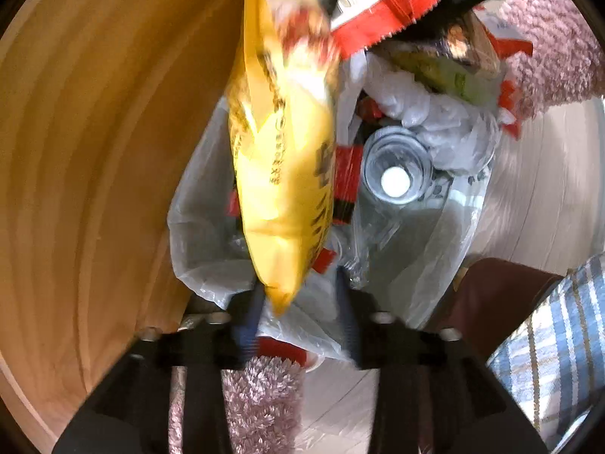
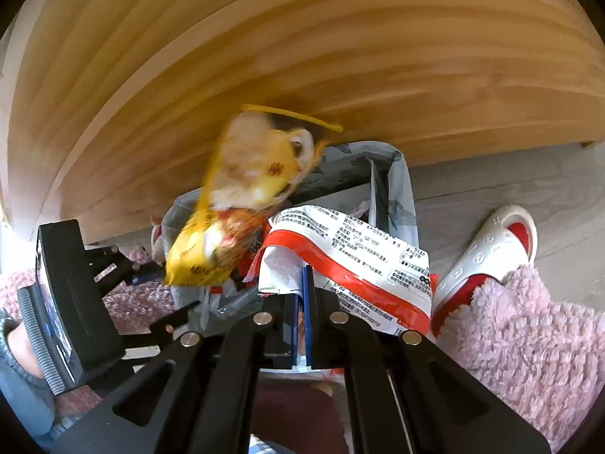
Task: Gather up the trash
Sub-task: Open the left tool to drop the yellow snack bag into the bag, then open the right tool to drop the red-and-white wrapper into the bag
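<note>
Right tool [image 2: 302, 302] pinches red-white wrapper [image 2: 363, 261] (yellow bag [image 1: 283, 174] blurred).

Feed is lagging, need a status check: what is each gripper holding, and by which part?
Left gripper: open, yellow snack bag blurred at its tips, apparently released. Right gripper: shut on red-and-white wrapper, by its near edge.

blurred yellow snack bag [image 1: 281, 159] above trash bag [image 1: 427, 249]

Wood panel and pale floor in warm light

A broad pine-grained wooden panel [image 2: 302, 56] rises from the grey-white plank floor [image 2: 491, 185]; on the floor near its foot lies a white-and-red slipper [image 2: 491, 249], with bright light falling across the wood.
</note>
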### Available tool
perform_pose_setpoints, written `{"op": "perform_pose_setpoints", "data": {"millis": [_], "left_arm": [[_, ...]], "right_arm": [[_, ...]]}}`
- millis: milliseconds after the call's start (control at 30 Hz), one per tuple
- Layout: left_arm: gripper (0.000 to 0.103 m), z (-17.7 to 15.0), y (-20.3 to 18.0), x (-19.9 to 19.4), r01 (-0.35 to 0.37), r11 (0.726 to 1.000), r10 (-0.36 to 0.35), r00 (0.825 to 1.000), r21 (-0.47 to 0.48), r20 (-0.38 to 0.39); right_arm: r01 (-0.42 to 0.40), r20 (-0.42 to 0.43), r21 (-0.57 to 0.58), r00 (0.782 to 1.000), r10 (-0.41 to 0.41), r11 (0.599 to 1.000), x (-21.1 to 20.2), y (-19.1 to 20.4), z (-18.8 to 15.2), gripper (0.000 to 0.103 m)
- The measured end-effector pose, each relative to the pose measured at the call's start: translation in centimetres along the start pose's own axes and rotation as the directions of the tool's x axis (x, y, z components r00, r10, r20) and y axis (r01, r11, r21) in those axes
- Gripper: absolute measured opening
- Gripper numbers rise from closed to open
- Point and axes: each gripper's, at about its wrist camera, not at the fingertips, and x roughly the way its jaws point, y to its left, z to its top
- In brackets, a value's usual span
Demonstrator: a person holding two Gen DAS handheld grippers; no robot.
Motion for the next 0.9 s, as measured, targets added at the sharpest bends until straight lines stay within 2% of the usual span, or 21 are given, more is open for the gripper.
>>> {"op": "perform_pose_setpoints", "data": {"millis": [233, 300, 333, 367, 400, 567, 700, 900], "left_arm": [[0.04, -0.2, 1.7, -1.6, 0.054, 0.995, -0.049, 0.997, -0.082, 0.062], [0.039, 0.0, 2.3, -2.5, 0.093, 0.989, -0.082, 0.992, -0.113, 0.098], [0.031, -0.1, 2.7, -3.0, 0.132, 0.982, -0.115, 0.985, -0.133, 0.126], [0.006, 0.2, 3.0, -3.2, 0.17, 0.974, -0.149, 0.979, -0.148, 0.14], [0.002, 0.3, 3.2, -3.2, 0.201, 0.966, -0.178, 0.974, -0.165, 0.142], [0.001, 1.0, 3.2, -2.5, 0.24, 0.952, -0.222, 0.969, -0.188, 0.113], [0.001, 1.3, 3.2, -1.9, 0.215, 0.953, -0.201, 0.976, -0.213, 0.086], [0.001, 0.6, 4.8, -0.9, 0.238, 0.927, -0.222, 0.971, -0.289, 0.09]], "right_arm": [[-0.043, 0.013, -0.001, 0.999, 0.043, 0.999, -0.6, 0.3, -0.2, 0.002], [-0.065, 0.019, -0.011, 0.998, 0.065, 0.998, -0.5, 0.5, -0.1, 0.002], [-0.076, 0.024, -0.02, 0.997, 0.076, 0.997, -0.5, 0.7, 0.0, 0.002], [-0.081, 0.025, -0.029, 0.996, 0.082, 0.996, -0.4, 1.0, 0.1, 0.002], [-0.088, 0.027, -0.039, 0.996, 0.089, 0.995, -0.2, 1.2, 0.1, 0.002], [-0.048, -0.007, -0.071, 0.999, 0.048, 0.996, 1.8, 1.7, 0.3, 0.002], [-0.031, -0.008, -0.082, 0.999, 0.031, 0.996, 3.4, 1.9, 0.9, 0.002], [0.015, -0.046, -0.064, 0.999, -0.018, 0.998, 5.8, 1.4, 1.1, 0.002]]}}
